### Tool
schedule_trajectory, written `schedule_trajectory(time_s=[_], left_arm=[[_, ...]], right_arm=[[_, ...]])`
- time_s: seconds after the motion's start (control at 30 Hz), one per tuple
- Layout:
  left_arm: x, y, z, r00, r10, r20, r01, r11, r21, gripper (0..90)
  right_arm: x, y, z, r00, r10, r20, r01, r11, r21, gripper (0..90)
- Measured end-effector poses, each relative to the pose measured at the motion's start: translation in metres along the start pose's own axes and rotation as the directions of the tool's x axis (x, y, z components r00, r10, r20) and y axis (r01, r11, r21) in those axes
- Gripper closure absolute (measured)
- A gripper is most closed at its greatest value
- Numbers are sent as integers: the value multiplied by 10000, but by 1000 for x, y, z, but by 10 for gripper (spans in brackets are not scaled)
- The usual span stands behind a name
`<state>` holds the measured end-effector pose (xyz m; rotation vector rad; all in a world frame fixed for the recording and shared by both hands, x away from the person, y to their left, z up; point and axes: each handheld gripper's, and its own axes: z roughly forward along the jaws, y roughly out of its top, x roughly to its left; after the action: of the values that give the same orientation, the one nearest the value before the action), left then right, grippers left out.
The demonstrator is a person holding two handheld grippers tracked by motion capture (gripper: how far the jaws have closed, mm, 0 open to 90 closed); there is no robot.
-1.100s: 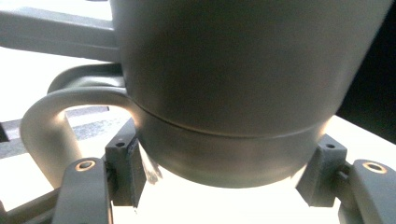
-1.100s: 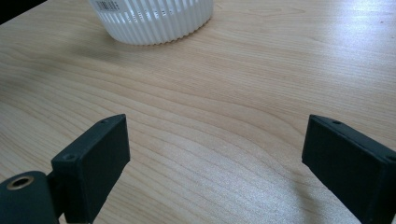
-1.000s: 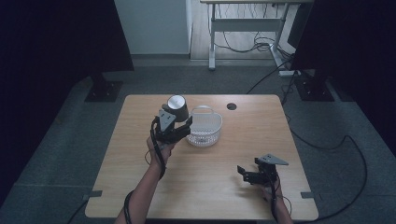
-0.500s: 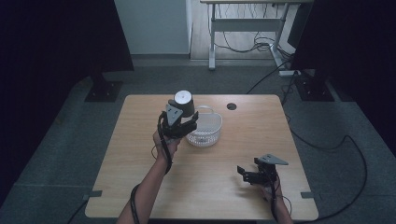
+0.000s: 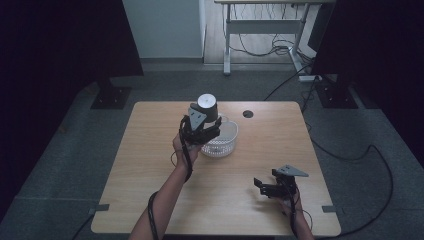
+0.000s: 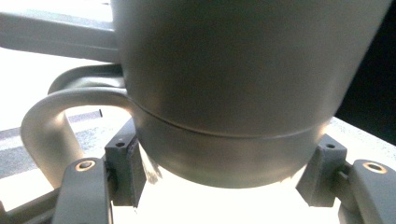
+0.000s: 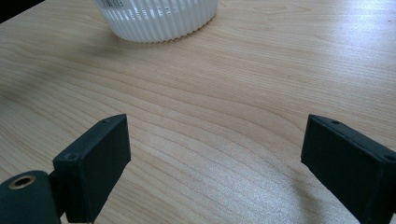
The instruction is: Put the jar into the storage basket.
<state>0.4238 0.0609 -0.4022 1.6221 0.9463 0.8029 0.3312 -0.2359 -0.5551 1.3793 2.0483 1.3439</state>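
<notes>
On the wooden bench (image 5: 150, 165) we see a white ribbed basket (image 5: 222, 140) near the middle. Above its left rim the left gripper (image 5: 202, 131) holds a grey metal mug (image 6: 224, 84) in the air, its jaws pinching the mug's body. The right gripper (image 5: 267, 188) rests low near the front right corner, jaws spread wide.

Bare table (image 5: 150, 165) beside basket (image 5: 225, 142)
</notes>
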Motion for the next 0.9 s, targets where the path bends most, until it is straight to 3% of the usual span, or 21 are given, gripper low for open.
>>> schedule_trajectory(time_s=[0.4,0.53,0.9], left_arm=[[-13,1,18,9998,123,-135,-120,9998,180,304],[-17,-3,24,9985,131,-528,-124,9998,129,304],[-25,-17,41,9983,132,-562,-100,9983,576,304]], right_arm=[[0,0,0,10000,35,-50,-35,10000,6,83],[0,0,0,10000,28,-47,-28,10000,10,83],[0,0,0,10000,-28,-66,28,10000,35,83]])
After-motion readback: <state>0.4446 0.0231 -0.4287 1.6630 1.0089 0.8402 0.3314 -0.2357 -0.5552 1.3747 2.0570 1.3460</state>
